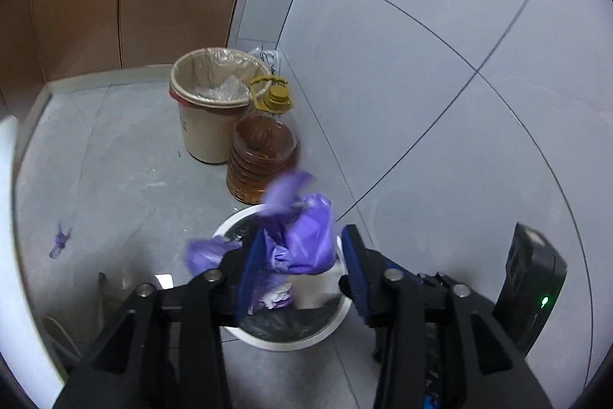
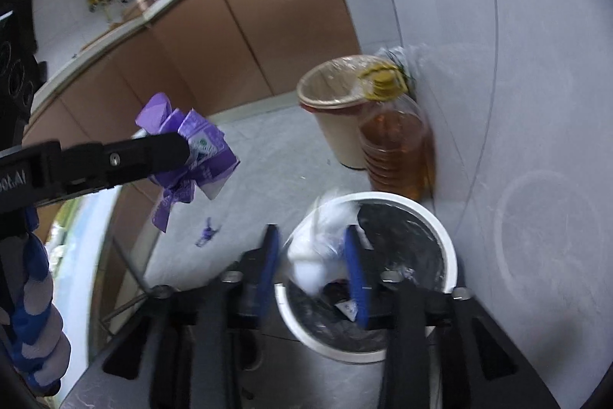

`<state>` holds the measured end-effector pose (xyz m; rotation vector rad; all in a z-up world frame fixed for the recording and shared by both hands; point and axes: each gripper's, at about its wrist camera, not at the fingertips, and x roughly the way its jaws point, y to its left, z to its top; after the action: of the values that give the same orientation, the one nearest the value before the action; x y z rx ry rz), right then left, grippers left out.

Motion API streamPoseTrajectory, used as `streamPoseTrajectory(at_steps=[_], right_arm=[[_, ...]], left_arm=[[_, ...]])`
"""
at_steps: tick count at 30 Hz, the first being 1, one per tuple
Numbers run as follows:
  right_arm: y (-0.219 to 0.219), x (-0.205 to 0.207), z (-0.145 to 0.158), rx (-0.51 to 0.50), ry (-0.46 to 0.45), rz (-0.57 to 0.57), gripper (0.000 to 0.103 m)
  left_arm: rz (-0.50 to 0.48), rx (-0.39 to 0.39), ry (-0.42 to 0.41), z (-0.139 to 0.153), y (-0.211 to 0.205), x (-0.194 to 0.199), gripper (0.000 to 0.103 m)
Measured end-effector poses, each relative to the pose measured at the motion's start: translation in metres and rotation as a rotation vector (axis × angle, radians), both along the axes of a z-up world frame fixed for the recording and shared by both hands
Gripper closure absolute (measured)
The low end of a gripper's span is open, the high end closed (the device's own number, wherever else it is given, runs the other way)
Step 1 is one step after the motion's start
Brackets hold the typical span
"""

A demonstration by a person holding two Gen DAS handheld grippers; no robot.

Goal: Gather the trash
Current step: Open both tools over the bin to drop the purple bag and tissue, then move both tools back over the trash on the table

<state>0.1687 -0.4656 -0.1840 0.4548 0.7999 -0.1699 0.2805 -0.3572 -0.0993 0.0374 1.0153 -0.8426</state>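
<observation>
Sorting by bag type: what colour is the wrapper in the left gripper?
Purple wrapper with white print, clearest in the right wrist view.
</observation>
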Motion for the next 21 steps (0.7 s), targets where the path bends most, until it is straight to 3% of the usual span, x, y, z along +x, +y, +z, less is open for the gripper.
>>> streamPoseTrajectory(at_steps=[11,21], right_arm=[[-0.009,-0.018,-0.003,0.034,-0.001,-0.052,0.051],[0.019,-0.036,0.042,0.012,-0.101,0.002,0.051]], left_arm=[[-0.006,-0.005,-0.018,0.005,0.001,-0.009,0.054],[0.061,-0.043,-0.122,0.044,0.06,-0.041,0.054]])
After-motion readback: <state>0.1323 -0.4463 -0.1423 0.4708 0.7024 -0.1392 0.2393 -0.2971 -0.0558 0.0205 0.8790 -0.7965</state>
